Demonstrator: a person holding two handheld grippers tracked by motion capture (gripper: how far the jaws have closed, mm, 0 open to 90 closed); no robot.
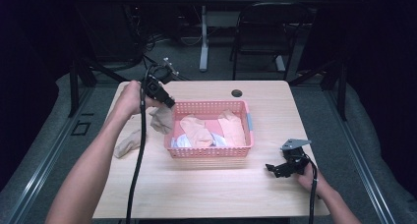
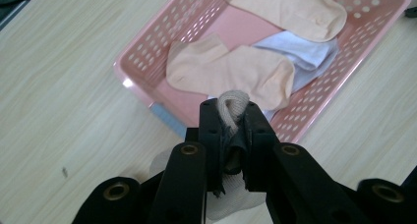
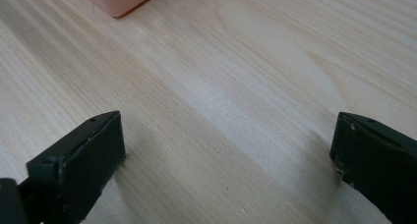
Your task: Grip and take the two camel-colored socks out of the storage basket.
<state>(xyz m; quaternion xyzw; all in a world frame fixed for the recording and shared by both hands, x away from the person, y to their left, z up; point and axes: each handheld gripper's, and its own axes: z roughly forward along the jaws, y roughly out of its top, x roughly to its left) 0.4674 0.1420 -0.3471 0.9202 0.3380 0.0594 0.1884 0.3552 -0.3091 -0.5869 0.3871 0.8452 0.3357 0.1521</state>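
A tan sock (image 1: pixel 161 119) is held up by its cuff above the left end of a pink basket (image 1: pixel 209 152), its body hanging limp just outside the left rim. In the left gripper view the bunched cuff (image 2: pixel 232 107) is seen pinched between the jaws. The perforated plastic basket is set at the table's middle.

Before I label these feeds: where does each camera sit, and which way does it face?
High view: above the person's side, looking forward-down; forearms, left gripper, right gripper.
Left gripper view: along shut jaws pinching a tan sock over the pink perforated plastic basket.
Right gripper view: open jaws over the pale wooden table.
All share the basket.
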